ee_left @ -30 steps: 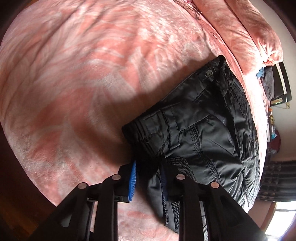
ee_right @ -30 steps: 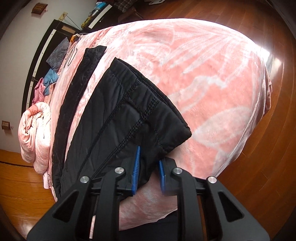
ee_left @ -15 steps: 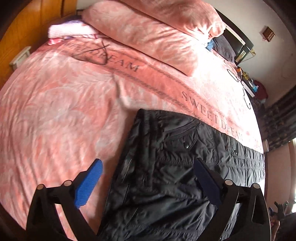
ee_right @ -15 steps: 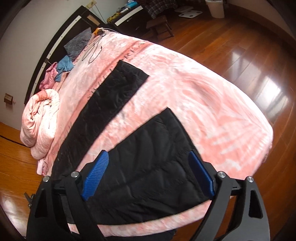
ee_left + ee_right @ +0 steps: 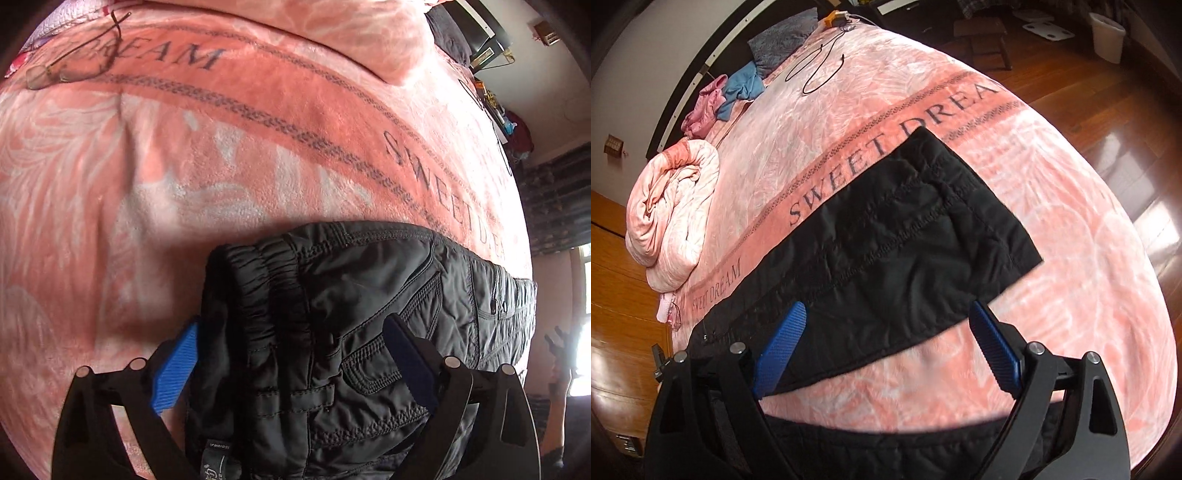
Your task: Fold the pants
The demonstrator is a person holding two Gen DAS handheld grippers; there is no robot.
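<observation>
Black quilted pants [image 5: 351,332] lie on a pink blanket [image 5: 184,166]. In the left wrist view the bunched elastic waistband [image 5: 266,280] sits between the jaws of my left gripper [image 5: 295,362], which is open and low over it; the blue pads are apart and not pressing the cloth. In the right wrist view the leg ends [image 5: 923,229] lie flat, one on the other, across the blanket [image 5: 1071,295]. My right gripper [image 5: 886,347] is open above the near edge of the legs and holds nothing.
A rolled pink quilt [image 5: 668,214] and loose clothes [image 5: 738,88] lie near the dark headboard. A black cable [image 5: 820,70] lies on the blanket. Eyeglasses [image 5: 48,72] lie far left. Wooden floor [image 5: 1108,110] surrounds the bed, with a stool [image 5: 982,37] and white bin [image 5: 1108,33].
Both grippers were shut on the pants a second ago and have since let go and opened. The left gripper has moved down close to the waistband; the legs now lie flat.
</observation>
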